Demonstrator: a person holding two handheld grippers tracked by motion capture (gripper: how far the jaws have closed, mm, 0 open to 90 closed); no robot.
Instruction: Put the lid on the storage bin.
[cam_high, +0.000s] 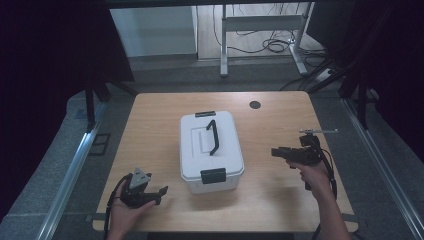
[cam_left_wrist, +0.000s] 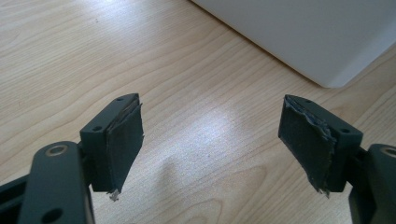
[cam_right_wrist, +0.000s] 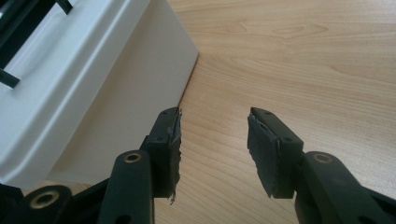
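The worktop (cam_high: 150, 115) carries a white box (cam_high: 210, 155) at its middle, lid on and near latch (cam_high: 213, 175) apparently closed: nothing looks started. The left gripper (cam_high: 159, 192) waits near-left, jaws wide and empty; the right gripper (cam_high: 275, 151), jaws partly open and empty, points at the box.

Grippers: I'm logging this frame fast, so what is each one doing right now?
Left gripper: jaws open, holding nothing, over bare table.
Right gripper: jaws open, holding nothing, beside the white box.
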